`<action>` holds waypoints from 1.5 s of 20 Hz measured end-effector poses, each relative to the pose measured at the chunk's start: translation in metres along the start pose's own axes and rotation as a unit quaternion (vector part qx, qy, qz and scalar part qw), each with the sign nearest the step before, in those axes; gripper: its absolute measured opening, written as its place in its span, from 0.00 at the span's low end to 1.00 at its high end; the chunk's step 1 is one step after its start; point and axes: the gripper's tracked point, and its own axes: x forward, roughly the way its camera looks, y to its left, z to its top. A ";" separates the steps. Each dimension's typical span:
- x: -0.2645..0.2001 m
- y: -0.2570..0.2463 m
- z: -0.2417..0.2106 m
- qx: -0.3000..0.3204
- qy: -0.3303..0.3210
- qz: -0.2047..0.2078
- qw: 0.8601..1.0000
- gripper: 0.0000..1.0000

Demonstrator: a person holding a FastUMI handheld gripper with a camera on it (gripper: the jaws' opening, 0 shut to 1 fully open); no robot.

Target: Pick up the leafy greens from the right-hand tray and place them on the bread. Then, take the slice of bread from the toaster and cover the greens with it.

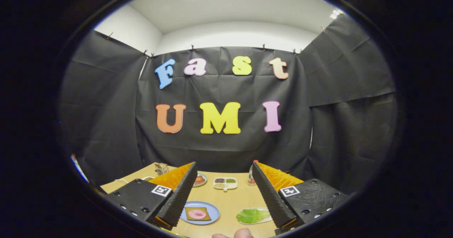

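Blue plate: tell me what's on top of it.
On the blue plate lies a bread slice with a pink round piece on top. The open gripper hangs above; one finger hides the plate's near edge.

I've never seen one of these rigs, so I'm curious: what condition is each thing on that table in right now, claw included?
claw: open, fingers spread wide, holding nothing, above the table.
leafy greens: lying flat on their tray, untouched.
bread: flat on the blue plate, with a pink slice on top, no greens yet.
divided dish: beyond the fingers, its compartments filled.
small plate: holds something reddish, partly hidden by a finger.
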 end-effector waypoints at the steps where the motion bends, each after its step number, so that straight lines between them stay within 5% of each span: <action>1: 0.001 0.001 -0.002 0.002 0.003 0.001 1.000 0.95; 10: 0.014 -0.022 -0.023 -0.005 0.029 -0.004 1.000 0.95; 17: 0.049 -0.055 -0.090 0.005 0.111 -0.010 0.994 0.95; 30: 0.119 -0.117 -0.264 -0.008 0.310 -0.018 0.951 0.95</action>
